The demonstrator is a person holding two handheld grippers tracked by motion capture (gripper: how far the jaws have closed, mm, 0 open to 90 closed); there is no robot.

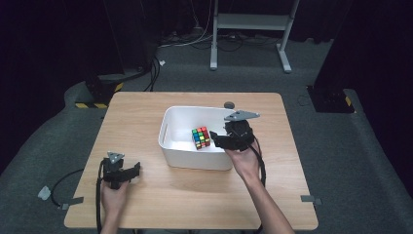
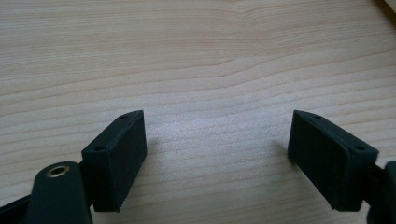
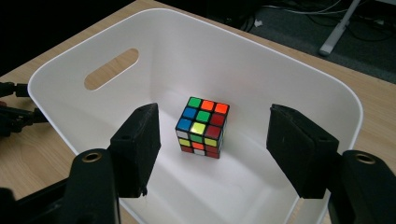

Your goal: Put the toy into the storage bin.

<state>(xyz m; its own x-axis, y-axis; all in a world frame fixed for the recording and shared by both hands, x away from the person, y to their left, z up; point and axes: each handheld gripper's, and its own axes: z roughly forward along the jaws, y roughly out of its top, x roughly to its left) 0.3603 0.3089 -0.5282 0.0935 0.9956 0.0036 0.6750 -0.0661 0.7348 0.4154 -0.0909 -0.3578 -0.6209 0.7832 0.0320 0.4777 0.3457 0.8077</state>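
At the near left of the wooden table (image 1: 146, 112), the left gripper (image 1: 127, 171) is held low over the tabletop by the person's left hand (image 1: 113, 192). In the left gripper view its jaws are seen standing wide apart over bare wood grain, with nothing between them.

Right of it, near the middle of the table, a white plastic bin (image 1: 168, 131) with a slot handle in its left wall is seen. A Rubik's cube (image 1: 200, 137) rests upright on the floor of the bin, toward its right side, clear of the walls.

Further right, the right gripper (image 1: 214, 139) is held over the bin's right rim by the right hand (image 1: 245, 163). In the right gripper view its jaws are seen parted above the bin, and the cube (image 3: 202, 126) is seen between them but beyond them, untouched by either pad.
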